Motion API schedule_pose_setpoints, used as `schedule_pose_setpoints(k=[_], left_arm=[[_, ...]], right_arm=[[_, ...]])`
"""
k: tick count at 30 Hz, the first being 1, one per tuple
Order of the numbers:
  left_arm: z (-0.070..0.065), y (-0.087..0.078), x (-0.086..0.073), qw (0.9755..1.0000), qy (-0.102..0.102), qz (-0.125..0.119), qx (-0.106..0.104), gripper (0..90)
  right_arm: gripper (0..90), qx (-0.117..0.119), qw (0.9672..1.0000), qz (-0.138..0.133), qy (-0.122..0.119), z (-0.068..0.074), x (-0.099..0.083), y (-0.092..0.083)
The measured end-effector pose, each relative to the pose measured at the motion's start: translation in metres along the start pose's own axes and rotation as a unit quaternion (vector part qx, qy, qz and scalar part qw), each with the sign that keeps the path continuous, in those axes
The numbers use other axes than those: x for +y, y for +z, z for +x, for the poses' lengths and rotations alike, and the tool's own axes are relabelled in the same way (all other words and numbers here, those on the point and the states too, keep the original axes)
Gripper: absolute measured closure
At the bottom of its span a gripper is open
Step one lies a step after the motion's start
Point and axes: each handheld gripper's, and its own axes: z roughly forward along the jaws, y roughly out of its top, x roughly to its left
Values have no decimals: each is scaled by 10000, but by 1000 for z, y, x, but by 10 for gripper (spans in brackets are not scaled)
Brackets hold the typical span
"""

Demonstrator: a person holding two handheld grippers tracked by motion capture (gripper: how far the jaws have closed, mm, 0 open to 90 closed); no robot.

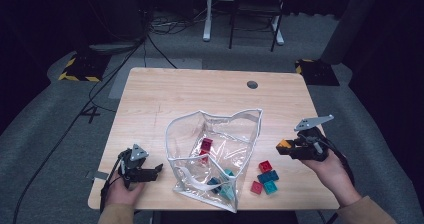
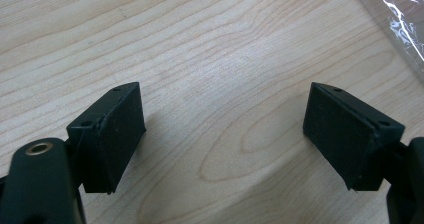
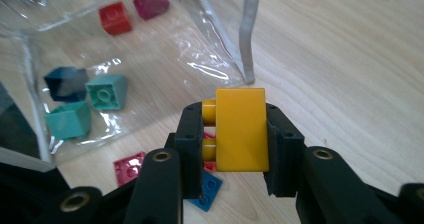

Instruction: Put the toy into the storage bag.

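The right gripper clamps a yellow brick above the desk's right edge, likely bound for the clear bag; the left gripper rests wide open near the front-left corner.

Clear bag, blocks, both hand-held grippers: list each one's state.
Clear bag: open, lying on the table.
Yellow block: clamped, lifted.
Right hand-held gripper: shut on yellow block.
Left hand-held gripper: open, empty.
Loose blocks: resting on table beside the bag.
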Motion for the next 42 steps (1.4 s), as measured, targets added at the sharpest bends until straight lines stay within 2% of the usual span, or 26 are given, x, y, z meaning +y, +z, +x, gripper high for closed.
schedule_pose_setpoints(k=[8, 18, 22, 29, 42], left_arm=[[0, 0, 0, 10000, 17, 1, 20, 172], [0, -1, 0, 10000, 39, 7, 32, 172], [0, 0, 0, 10000, 32, 5, 28, 172], [0, -1, 0, 10000, 38, 8, 31, 172], [0, -1, 0, 10000, 38, 9, 30, 172]], right_arm=[[660, 100, 9996, -206, -149, 6, 24, -28], [660, 183, 9985, -442, -267, 14, 48, -46], [660, 264, 9977, -525, -351, 21, 61, -51], [660, 363, 9959, -537, -638, 38, 89, -53], [660, 584, 9927, -464, -947, 65, 130, -44]])
